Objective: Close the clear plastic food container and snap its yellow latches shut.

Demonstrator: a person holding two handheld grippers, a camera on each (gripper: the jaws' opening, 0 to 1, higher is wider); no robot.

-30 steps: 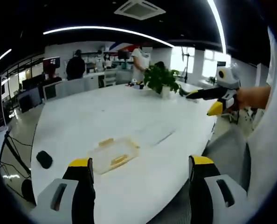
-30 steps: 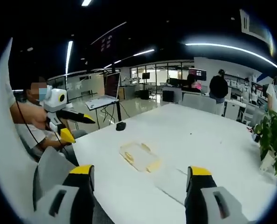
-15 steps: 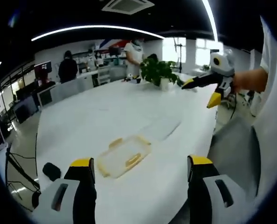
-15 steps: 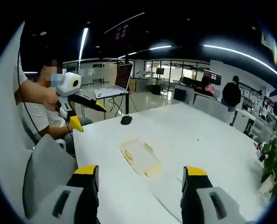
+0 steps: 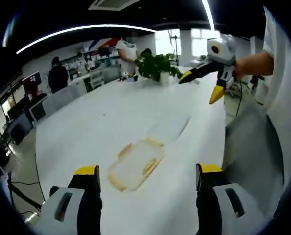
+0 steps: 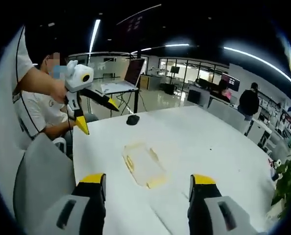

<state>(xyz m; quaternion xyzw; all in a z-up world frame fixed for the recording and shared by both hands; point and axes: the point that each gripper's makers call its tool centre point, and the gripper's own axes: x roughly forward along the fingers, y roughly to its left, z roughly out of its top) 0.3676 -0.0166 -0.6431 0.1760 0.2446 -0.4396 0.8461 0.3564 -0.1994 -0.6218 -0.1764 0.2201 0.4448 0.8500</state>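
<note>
My left claw [image 5: 148, 176] is wide open and holds nothing; my right claw [image 6: 146, 183] is also wide and empty, and both hang above the white tabletop [image 5: 101, 117], not yet at work; the clear container [image 5: 135, 164] lies flat on the tabletop, at about 12 o'clock just beyond my left jaws, and in the right gripper view [image 6: 143, 164] it sits near 12 o'clock too; its yellow latches [image 5: 149, 167] look undone (I cannot tell surely whether the lid is seated or only resting). A second clear sheet-like piece [image 5: 171, 128] lies at 1 o'clock from the container; it may be the lid, I am not sure. A dark mouse [image 6: 133, 119] and a plant [image 5: 157, 68] stand well apart from it. The risk I judge: the container is light and the tabletop smooth, so pressing one latch without holding the other side can make it slide or tip; clear plastic also hides its edges, so a jaw may miss.
</note>
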